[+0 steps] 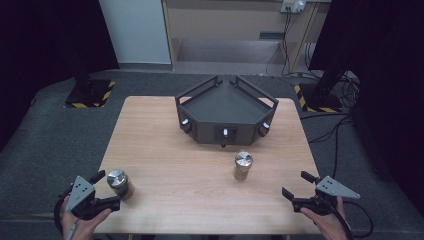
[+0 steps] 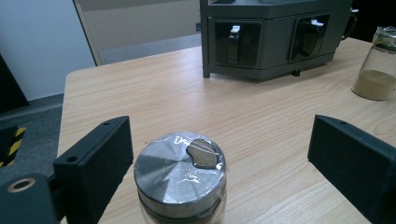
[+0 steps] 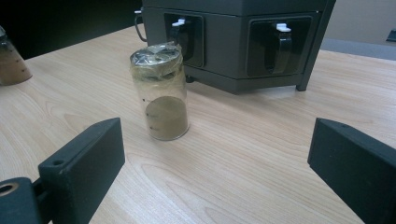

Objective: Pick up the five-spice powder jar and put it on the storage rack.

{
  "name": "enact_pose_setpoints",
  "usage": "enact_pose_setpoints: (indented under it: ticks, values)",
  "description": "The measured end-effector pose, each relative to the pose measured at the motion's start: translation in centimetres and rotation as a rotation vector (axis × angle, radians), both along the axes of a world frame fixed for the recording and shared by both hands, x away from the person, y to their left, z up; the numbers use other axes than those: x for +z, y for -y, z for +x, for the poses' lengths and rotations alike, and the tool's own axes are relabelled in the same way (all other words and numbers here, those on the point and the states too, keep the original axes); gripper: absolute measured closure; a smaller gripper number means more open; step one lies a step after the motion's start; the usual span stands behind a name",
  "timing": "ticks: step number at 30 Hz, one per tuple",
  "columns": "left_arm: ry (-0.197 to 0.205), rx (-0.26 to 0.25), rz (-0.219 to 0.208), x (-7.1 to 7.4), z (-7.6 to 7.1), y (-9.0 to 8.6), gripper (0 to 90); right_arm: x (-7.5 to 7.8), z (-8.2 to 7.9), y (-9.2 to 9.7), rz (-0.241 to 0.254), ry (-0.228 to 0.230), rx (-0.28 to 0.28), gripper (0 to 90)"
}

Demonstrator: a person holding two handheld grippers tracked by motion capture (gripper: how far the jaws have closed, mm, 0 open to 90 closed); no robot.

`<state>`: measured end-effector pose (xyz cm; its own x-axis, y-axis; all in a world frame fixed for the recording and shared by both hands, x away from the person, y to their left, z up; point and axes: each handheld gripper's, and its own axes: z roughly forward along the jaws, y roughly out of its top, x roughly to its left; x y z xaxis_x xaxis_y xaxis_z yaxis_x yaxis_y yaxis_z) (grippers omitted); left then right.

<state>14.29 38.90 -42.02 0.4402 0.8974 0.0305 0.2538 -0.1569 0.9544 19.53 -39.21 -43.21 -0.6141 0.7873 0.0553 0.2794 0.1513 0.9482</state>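
Two glass spice jars with metal lids stand on the wooden table [image 1: 165, 160]. One jar [image 1: 119, 183] [image 2: 180, 179] is at the near left, between the wide-apart jaws of my left gripper [image 1: 106, 189] [image 2: 219, 158], closer to its left jaw and untouched. The other jar [image 1: 243, 165] [image 3: 160, 91] [image 2: 376, 65], holding brown powder, stands right of centre. My right gripper [image 1: 298, 186] [image 3: 217, 158] is open at the near right edge, well short of that jar.
A dark angular rack [image 1: 226, 111] [image 2: 275, 37] [image 3: 238, 42] with lever slots on its front faces stands at the table's far middle. Black stands and cables sit on the floor beyond the table.
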Motion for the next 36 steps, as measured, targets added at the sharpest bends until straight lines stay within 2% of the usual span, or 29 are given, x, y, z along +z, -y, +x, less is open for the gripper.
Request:
enact_pose_setpoints:
  ticks: [8,19,27,36]
  values:
    - [0.004,-0.002,-0.002,0.0,-0.1,0.0,5.6,0.0,0.0,0.0,0.002,0.001,0.001,4.2]
    - [0.001,-0.015,0.001,0.3,0.0,0.0,4.0,0.0,-0.5,0.3,0.015,-0.003,-0.031,3.0]
    - [-0.011,-0.02,-0.001,0.7,-0.1,-0.4,3.6,-0.2,-0.9,0.6,0.029,0.0,-0.036,2.5]
    - [-0.024,-0.029,0.035,1.9,-0.7,-1.0,3.2,-0.2,-1.1,0.6,0.029,0.008,-0.031,1.6]
